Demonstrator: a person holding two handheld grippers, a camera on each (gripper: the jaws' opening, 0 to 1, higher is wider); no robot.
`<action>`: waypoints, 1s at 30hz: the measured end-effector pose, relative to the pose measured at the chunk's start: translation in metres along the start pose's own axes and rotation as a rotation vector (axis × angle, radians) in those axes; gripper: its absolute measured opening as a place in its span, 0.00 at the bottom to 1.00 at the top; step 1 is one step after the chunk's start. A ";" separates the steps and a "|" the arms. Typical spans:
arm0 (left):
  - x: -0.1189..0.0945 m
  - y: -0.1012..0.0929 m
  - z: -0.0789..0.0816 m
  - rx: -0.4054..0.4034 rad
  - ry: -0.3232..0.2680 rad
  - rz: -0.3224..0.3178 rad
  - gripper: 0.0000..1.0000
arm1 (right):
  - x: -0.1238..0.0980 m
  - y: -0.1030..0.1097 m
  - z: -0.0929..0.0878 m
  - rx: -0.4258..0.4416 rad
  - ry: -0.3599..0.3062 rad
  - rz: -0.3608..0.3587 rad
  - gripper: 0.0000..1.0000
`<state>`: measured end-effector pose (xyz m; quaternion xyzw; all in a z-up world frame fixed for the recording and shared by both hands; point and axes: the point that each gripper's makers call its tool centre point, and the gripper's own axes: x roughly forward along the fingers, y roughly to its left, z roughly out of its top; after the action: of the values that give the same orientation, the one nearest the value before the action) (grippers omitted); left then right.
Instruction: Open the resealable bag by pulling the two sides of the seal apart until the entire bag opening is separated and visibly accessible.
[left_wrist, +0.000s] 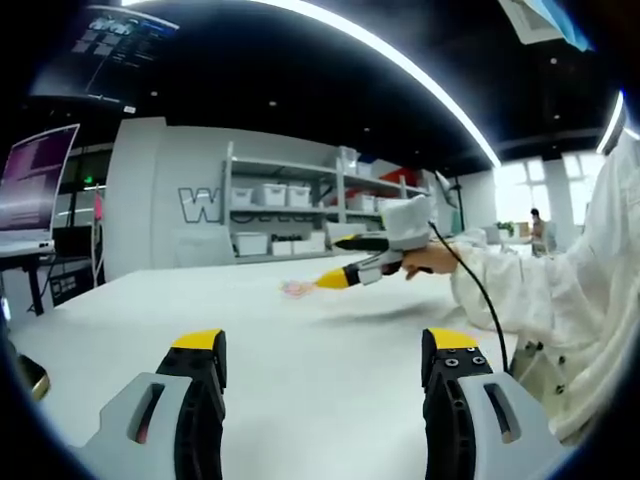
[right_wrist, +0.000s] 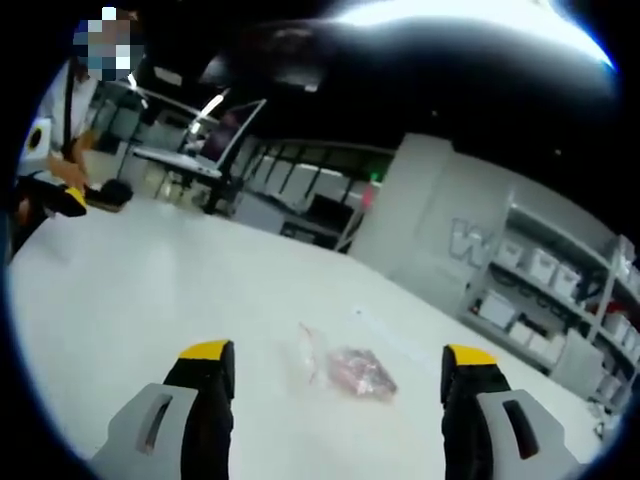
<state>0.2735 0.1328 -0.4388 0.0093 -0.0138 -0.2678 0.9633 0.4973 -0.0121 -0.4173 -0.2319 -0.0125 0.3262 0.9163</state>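
Trouble starts with the bag (right_wrist: 350, 370) itself: it lies flat on the white desk (right_wrist: 150, 300), thin and clear with something pinkish inside, and I can't make out which edge carries the seal. My right claw (right_wrist: 338, 372) hovers over it with jaws wide apart, holding nothing. My left claw (left_wrist: 326, 362) is also spread and empty, well back from the bag (left_wrist: 297, 288), which sits just under the right claw's tip (left_wrist: 335, 278). I judge a flat grab could pinch both layers together, or slide the bag across the smooth desk.
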 end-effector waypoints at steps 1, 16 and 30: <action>0.000 0.000 0.000 0.000 0.000 0.001 0.79 | -0.001 -0.001 -0.001 -0.002 0.002 -0.002 0.85; 0.000 0.003 0.000 -0.003 0.000 0.004 0.79 | -0.020 -0.004 0.006 -0.008 0.000 -0.011 0.80; 0.000 0.004 0.000 -0.002 -0.001 0.006 0.79 | -0.037 -0.006 0.003 -0.009 0.008 -0.026 0.77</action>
<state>0.2753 0.1365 -0.4388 0.0080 -0.0138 -0.2649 0.9641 0.4709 -0.0370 -0.4072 -0.2372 -0.0135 0.3134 0.9194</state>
